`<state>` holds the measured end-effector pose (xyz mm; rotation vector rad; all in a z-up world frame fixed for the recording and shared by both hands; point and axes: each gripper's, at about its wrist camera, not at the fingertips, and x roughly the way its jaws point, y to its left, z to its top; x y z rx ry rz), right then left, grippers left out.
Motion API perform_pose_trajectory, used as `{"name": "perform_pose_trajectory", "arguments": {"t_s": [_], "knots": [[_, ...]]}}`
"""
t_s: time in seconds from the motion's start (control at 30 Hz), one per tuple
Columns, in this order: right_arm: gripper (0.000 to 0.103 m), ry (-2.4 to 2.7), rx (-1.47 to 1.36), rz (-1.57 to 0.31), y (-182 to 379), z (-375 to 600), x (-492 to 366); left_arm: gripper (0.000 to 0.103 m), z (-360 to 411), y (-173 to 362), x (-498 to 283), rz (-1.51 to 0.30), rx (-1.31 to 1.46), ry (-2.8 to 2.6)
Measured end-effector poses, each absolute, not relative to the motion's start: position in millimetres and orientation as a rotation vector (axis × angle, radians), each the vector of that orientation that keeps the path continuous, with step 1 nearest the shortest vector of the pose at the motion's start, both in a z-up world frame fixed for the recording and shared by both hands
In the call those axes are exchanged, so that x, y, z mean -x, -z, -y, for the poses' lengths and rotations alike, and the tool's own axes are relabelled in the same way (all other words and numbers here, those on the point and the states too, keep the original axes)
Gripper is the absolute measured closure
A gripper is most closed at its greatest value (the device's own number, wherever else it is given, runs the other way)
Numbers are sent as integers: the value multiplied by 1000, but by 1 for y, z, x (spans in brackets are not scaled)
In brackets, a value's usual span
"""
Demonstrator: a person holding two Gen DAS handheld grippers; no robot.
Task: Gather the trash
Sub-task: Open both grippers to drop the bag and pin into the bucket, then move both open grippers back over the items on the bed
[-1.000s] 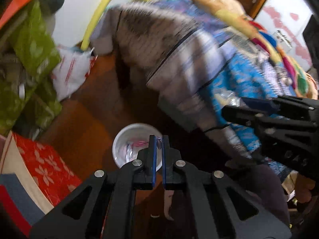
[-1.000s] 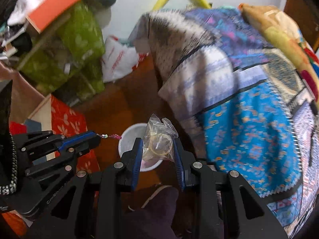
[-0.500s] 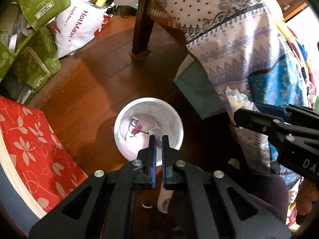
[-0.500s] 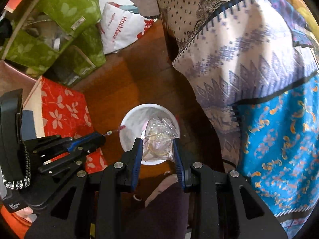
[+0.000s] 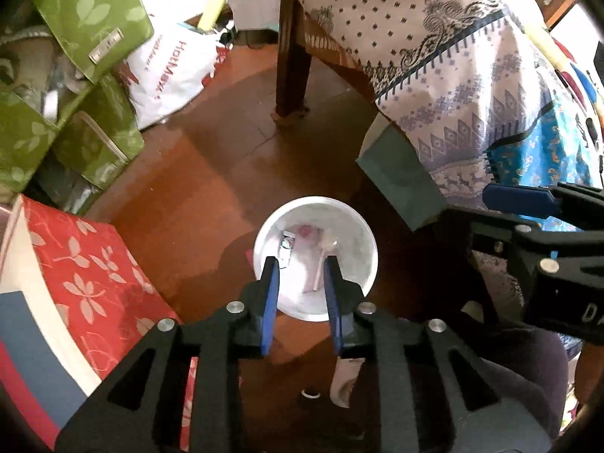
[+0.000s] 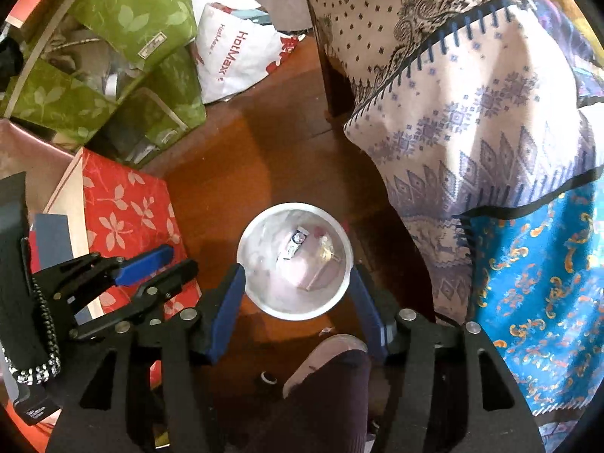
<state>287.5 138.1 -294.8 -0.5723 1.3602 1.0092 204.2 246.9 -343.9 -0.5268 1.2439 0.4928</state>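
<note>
A white trash bin (image 5: 362, 222) stands on the wooden floor, and shows in the right wrist view too (image 6: 249, 234). Inside lie a clear plastic bag (image 6: 326, 251), a small wrapper (image 6: 296, 243) and other scraps. My left gripper (image 5: 300, 268) is open and empty above the bin's near rim. My right gripper (image 6: 296, 279) is wide open and empty, with a finger on each side of the bin from above. The right gripper also shows at the right of the left wrist view (image 5: 528, 207), and the left gripper at the left of the right wrist view (image 6: 151, 264).
A patterned cloth (image 6: 472, 94) hangs off a wooden table whose leg (image 5: 290, 75) stands behind the bin. A red floral box (image 6: 124, 211), green fabric boxes (image 6: 124, 37) and a white HotMax bag (image 6: 234, 56) crowd the left. The person's foot (image 6: 324, 351) is just before the bin.
Both grippers tipped down over the bin and opened. The clear plastic bag left my right gripper and the small scrap left my left gripper; both now lie in the bin.
</note>
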Motion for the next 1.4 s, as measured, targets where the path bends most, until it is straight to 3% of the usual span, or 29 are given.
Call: {"name": "perform_pose_trajectory", "arguments": {"t_s": [0.77, 1.03, 1.4], "knots": [[49, -960, 423, -984, 142, -20, -282, 77, -164, 188, -195, -984, 323, -443], [49, -864, 317, -880, 94, 54, -300, 71, -102, 132, -229, -876, 243, -356], [49, -627, 235, -804, 69, 168, -348, 68, -15, 98, -308, -809, 192, -163]]}}
